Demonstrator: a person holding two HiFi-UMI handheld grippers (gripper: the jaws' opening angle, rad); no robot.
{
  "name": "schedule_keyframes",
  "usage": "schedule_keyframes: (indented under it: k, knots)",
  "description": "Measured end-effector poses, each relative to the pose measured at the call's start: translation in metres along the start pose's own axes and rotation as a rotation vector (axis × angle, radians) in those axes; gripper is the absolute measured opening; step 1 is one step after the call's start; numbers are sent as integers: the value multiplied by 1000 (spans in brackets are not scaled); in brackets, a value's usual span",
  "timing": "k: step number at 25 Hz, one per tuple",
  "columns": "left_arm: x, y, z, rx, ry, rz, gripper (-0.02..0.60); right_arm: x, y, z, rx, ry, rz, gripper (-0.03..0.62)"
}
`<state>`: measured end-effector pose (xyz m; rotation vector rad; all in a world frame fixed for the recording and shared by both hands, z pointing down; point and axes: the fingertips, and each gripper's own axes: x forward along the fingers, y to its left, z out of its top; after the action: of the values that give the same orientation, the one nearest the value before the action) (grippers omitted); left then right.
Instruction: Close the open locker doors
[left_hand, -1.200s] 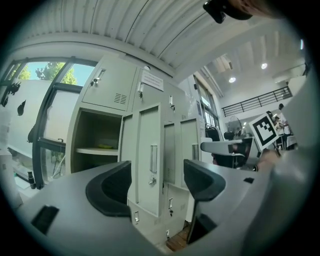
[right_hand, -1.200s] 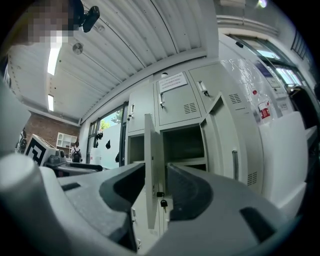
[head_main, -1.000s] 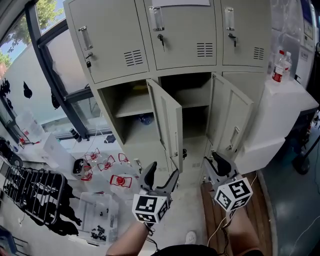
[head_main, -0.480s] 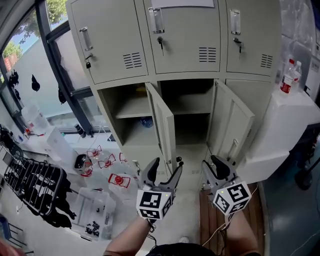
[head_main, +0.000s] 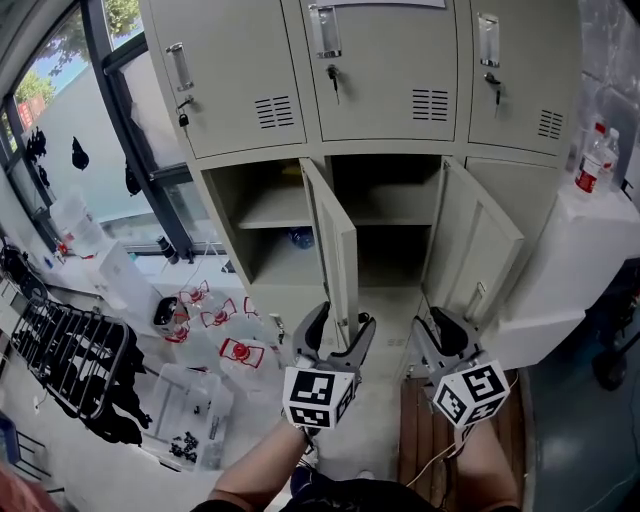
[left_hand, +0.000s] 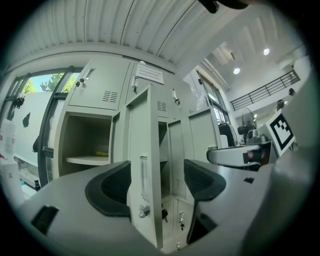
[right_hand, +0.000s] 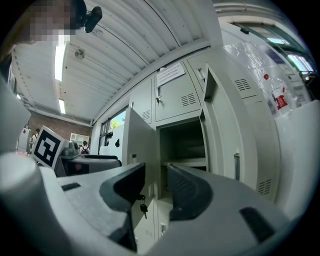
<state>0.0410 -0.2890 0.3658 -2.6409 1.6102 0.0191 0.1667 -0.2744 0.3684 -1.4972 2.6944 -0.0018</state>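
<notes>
The beige locker bank has two lower doors swung out. The left open door (head_main: 335, 240) stands edge-on toward me, with its handle (left_hand: 143, 175) and key in the left gripper view. The right open door (head_main: 487, 252) hangs wide beside the middle compartment (head_main: 385, 235). My left gripper (head_main: 336, 330) is open just in front of the left door's free edge, which lines up between its jaws; I cannot tell if it touches. My right gripper (head_main: 440, 330) is open with nothing in it, low before the middle compartment, and its own view shows the right door (right_hand: 225, 140).
A white counter (head_main: 590, 215) with bottles (head_main: 598, 158) stands at the right. On the floor at the left are a black wire rack (head_main: 60, 365) and clear bins (head_main: 195, 410) with red-marked parts. A wooden board (head_main: 418, 430) lies under my right hand.
Both grippers have moved toward the lockers. The left one has shifted right, under the left door's edge. The jaws look the same.
</notes>
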Motion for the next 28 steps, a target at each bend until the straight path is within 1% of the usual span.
schedule_keyframes:
  k: [3, 7, 14, 18, 25, 28]
  knots:
    - [7, 3, -1, -3, -2, -18, 321, 4, -2, 1, -7, -1, -16, 126]
    - [18, 4, -2, 22, 0, -64, 319, 13, -6, 2, -9, -7, -51, 126]
    - [34, 17, -6, 21, 18, -120, 316, 34, -10, 0, 9, -3, -100, 126]
    - [38, 26, -12, 13, 27, -132, 295, 42, -13, -3, 19, 0, -124, 126]
    - [38, 26, -13, -4, 25, -171, 289, 47, -16, -2, 31, -5, -139, 126]
    - [35, 26, -13, 1, 24, -172, 261, 49, -15, -2, 35, -5, -132, 126]
